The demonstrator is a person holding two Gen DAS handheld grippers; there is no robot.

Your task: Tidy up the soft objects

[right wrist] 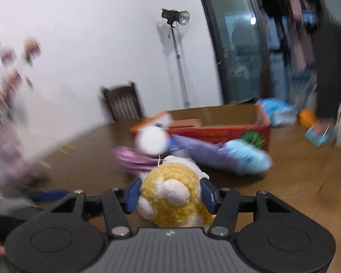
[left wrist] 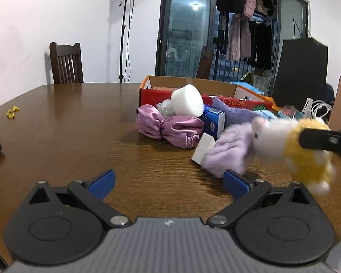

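The right hand-held gripper (right wrist: 170, 195) is clamped on a yellow-and-white plush toy (right wrist: 170, 193), carried clear of the desk (left wrist: 79, 125) with its long axis running forward along the fingers. The open cardboard box (right wrist: 216, 122) lies straight ahead and slightly right of it, beyond the pile of soft things (right wrist: 204, 152), so the right side looks nearer to the drop. The left hand-held gripper (left wrist: 169, 182) hangs low over the desk, its fingers wide apart and empty.
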